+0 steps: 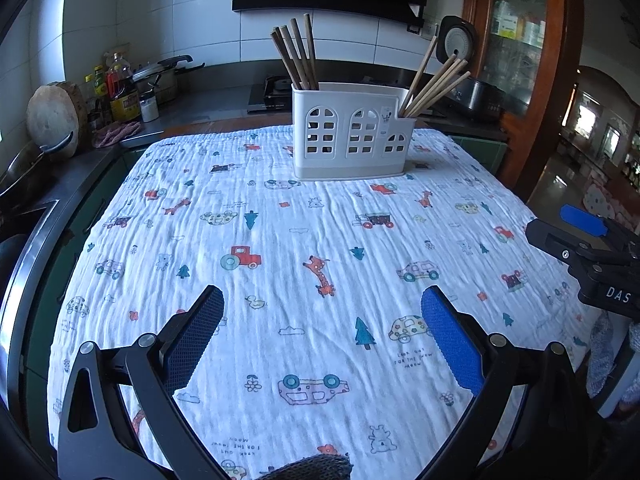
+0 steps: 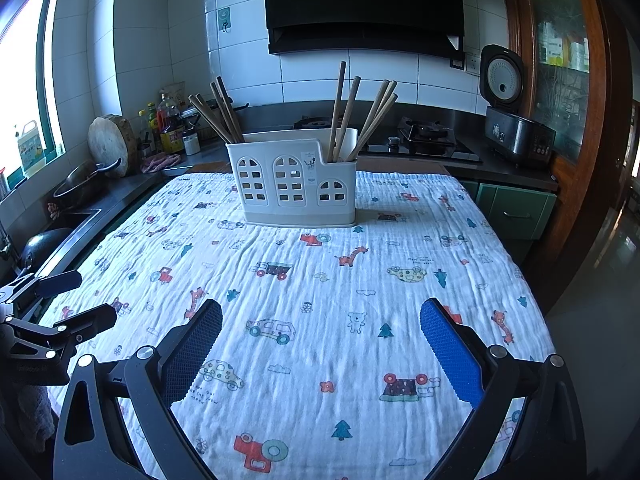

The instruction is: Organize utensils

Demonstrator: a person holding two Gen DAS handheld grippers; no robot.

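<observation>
The white utensil holder [image 1: 352,136] is set at the far edge of the counter, on the printed cloth [image 1: 280,240]. Two bundles of wooden chopsticks are held in it: a left bundle [image 1: 296,56] in the tall left compartment and a right bundle [image 1: 434,84] in the lower right compartment, all leaning outward. Nothing is seen lying loose on the cloth.

The left gripper [image 1: 322,336] and the right gripper [image 2: 320,344] are both held over the near part of the cloth, well apart from the holder, jaws spread wide and nothing gripped.

The holder is judged light and top-heavy, so it could be tipped or pushed along the wrinkled cloth if one leaning stick is pulled sideways. Neighbouring sticks could be dragged out with the one gripped, since they are packed touching.

The sink [image 2: 76,216] and a wok [image 2: 80,184] on the left are shown more fully in the right wrist view. A doorway into another room, at the far right, is shown only in the left wrist view.
</observation>
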